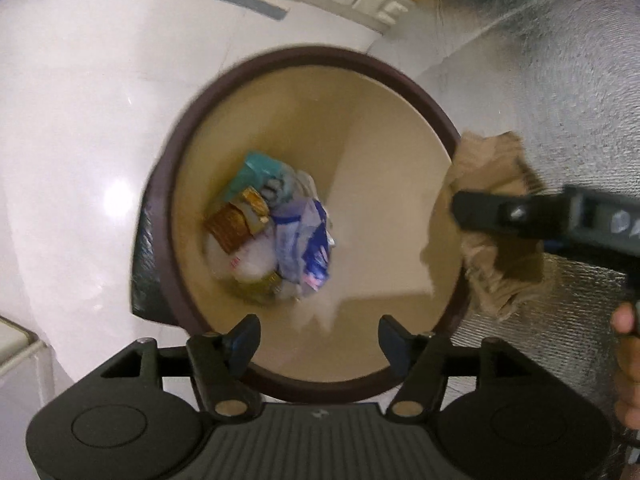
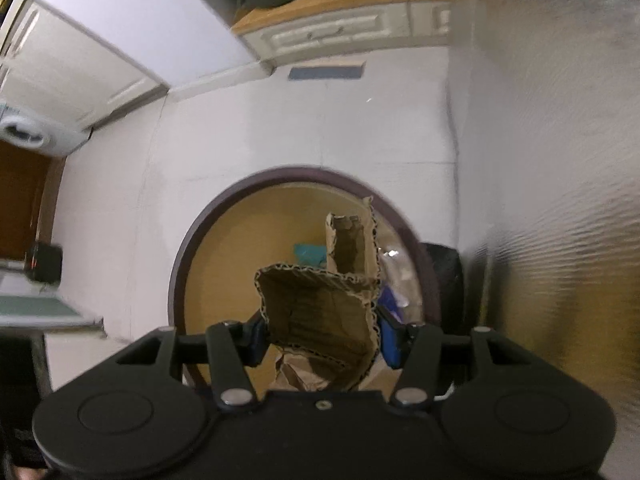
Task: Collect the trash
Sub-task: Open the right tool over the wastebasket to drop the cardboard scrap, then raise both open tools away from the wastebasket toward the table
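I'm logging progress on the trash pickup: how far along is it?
Well underway. Done: several wrappers already lie at the bottom of the bin. In hand: the right gripper is shut on a torn piece of cardboard, held at the bin's rim, not yet dropped. The left gripper is open and empty above the bin. Left: release the cardboard; no other trash shows on the floor in these views.
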### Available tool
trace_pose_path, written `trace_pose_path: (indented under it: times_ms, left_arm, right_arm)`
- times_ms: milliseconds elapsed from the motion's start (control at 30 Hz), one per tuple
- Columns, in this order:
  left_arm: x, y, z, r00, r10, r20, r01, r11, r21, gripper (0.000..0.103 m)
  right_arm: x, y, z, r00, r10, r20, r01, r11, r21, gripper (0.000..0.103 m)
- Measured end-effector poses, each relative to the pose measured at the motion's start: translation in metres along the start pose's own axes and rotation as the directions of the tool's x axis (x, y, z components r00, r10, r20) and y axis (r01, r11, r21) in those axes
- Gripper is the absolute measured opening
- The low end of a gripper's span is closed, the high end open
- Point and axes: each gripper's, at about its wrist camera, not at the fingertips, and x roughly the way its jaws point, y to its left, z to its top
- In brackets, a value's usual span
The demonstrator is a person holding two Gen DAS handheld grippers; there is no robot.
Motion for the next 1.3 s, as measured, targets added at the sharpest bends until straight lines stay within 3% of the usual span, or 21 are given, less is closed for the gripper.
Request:
trace_pose_path:
  times_ms: [267,500,567,633,733,1033,1300]
  left_arm:
    - [-0.019,0.006,0.003,0.994,0.081,0.075,-0.086,0.994,0.072,0.076]
    - [-0.018,0.014,0.002,0.991,0.111,0.077,-0.116,0.991,0.069,0.076]
    - [-0.016,0.018,0.002,0.991,0.113,0.077,-0.118,0.991,0.057,0.077]
    - [-0.014,0.018,0.001,0.991,0.118,0.066,-0.122,0.991,0.054,0.080]
    - [-0.012,0.017,0.000,0.991,0.123,0.058,-0.127,0.990,0.060,0.086]
    - [-0.020,0.015,0.003,0.986,0.152,0.065,-0.156,0.985,0.067,0.103]
    - [-0.038,0.020,0.001,0.982,0.173,0.082,-0.179,0.981,0.076,0.103]
  right_arm:
    - [0.032,0.014,-0.001,0.999,-0.013,-0.040,0.010,0.997,-0.083,0.056]
    - [0.056,0.011,0.002,0.994,-0.023,-0.104,0.021,0.999,-0.029,0.060]
    - [0.061,0.011,0.003,0.992,-0.039,-0.123,0.037,0.999,-0.023,0.064]
    - [0.064,0.011,0.002,0.989,-0.048,-0.141,0.046,0.999,-0.014,0.086]
    - [0.059,0.010,0.003,0.989,-0.054,-0.135,0.053,0.999,-0.011,0.097]
    - [0.030,0.011,-0.005,0.991,-0.084,-0.105,0.078,0.995,-0.061,0.102]
    - [0.001,0.009,-0.014,0.990,-0.124,-0.066,0.122,0.991,-0.047,0.103]
